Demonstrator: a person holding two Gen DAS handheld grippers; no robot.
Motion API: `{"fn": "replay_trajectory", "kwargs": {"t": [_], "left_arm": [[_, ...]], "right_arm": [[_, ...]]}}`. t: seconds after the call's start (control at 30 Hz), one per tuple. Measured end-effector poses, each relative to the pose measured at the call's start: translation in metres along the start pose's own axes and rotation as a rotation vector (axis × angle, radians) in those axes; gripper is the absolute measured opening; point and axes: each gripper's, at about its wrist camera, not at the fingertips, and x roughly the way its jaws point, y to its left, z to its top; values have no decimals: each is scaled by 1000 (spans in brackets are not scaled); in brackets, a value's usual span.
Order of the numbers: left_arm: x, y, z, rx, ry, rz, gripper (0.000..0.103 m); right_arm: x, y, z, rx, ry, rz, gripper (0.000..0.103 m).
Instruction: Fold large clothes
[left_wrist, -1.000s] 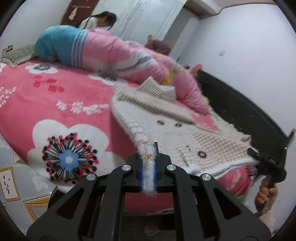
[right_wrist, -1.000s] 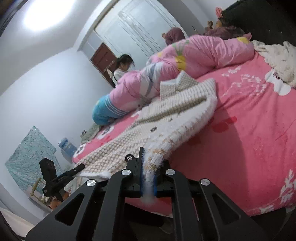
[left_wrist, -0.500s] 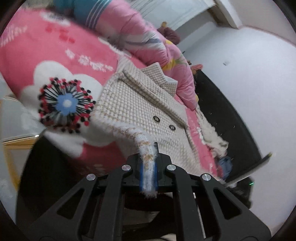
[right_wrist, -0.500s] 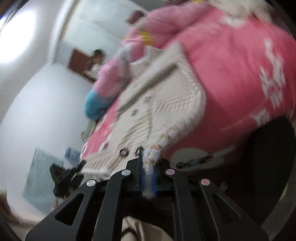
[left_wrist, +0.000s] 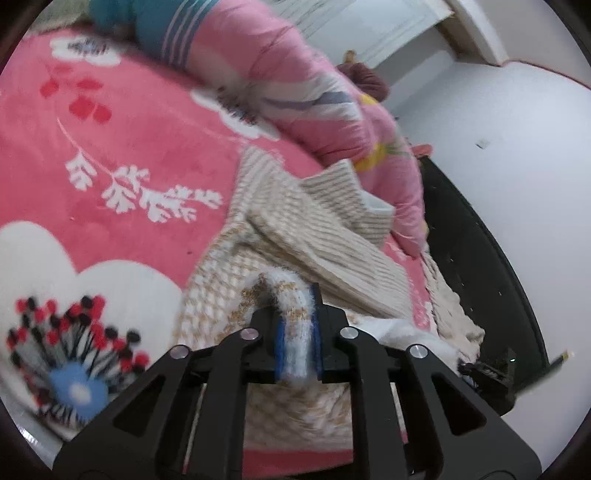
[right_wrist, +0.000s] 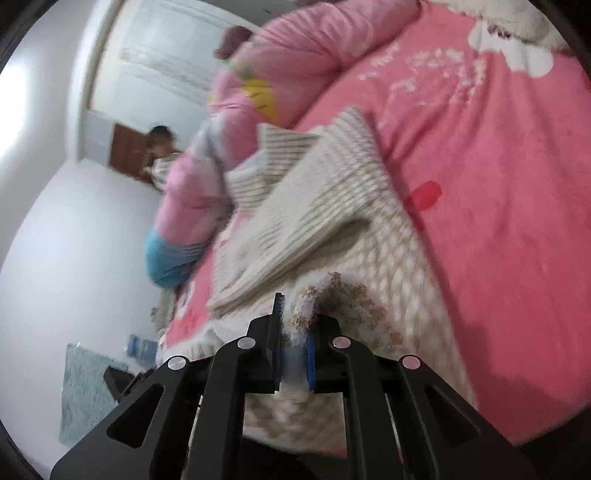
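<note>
A: Where do we find the garment, and who has hold of it?

B: The cream-and-tan knitted coat with a fuzzy white hem (left_wrist: 303, 243) lies on the pink floral plush bed cover (left_wrist: 122, 147), its ribbed collar toward the rolled pink quilt (left_wrist: 295, 85). The hem has been carried up over the body of the coat. In the left wrist view the left claw (left_wrist: 297, 347) has a strip of that fuzzy hem between its blue pads; its jaws are opening, and the fabric fills the gap. In the right wrist view the right claw (right_wrist: 294, 354) shows the same: hem between the pads, jaws opening, a little slack visible beside the fabric.

A: Which step do we take this to be?

B: We read it as the release that ends the first fold, bottom edge laid toward the collar. Both views are blurred, so we cannot tell how squarely the hem sits.

A: And what does the next move call for?

B: We judge that both claws must part fully and draw back without dragging the fuzzy pile, which clings readily. Then we would seek fresh grips at the coat's side edges for a crosswise fold.
</note>
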Motion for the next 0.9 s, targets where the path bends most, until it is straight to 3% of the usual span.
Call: {"fn": "replay_trajectory", "kwargs": {"t": [0.1, 0.17, 0.23, 0.3, 0.37, 0.53, 0.67, 0.8, 0.9], "left_arm": [[27, 26, 6, -100, 57, -8, 40], [27, 40, 9, -144, 42, -2, 46], [20, 46, 12, -157, 20, -17, 52], [4, 47, 14, -138, -29, 2, 61], [-11, 44, 13, -106, -50, 9, 61], [-40, 25, -15, 19, -25, -16, 63], [-48, 11, -57, 117, 57, -64, 69], [-32, 25, -85, 31, 134, -98, 69], [-20, 40, -92, -29, 125, -77, 67]], "right_arm": [[40, -21, 10, 40, 67, -62, 24], [49, -28, 12, 56, 89, -45, 24], [44, -25, 13, 40, 89, -3, 32], [35, -23, 14, 22, 72, 42, 56], [19, -17, 13, -1, 23, 40, 67], [-21, -21, -8, 9, -14, 78, 68], [-51, -34, -45, 23, -37, 103, 68], [-75, -53, -75, 68, -62, 142, 68], [-77, -65, -84, 95, -69, 114, 68]]}}
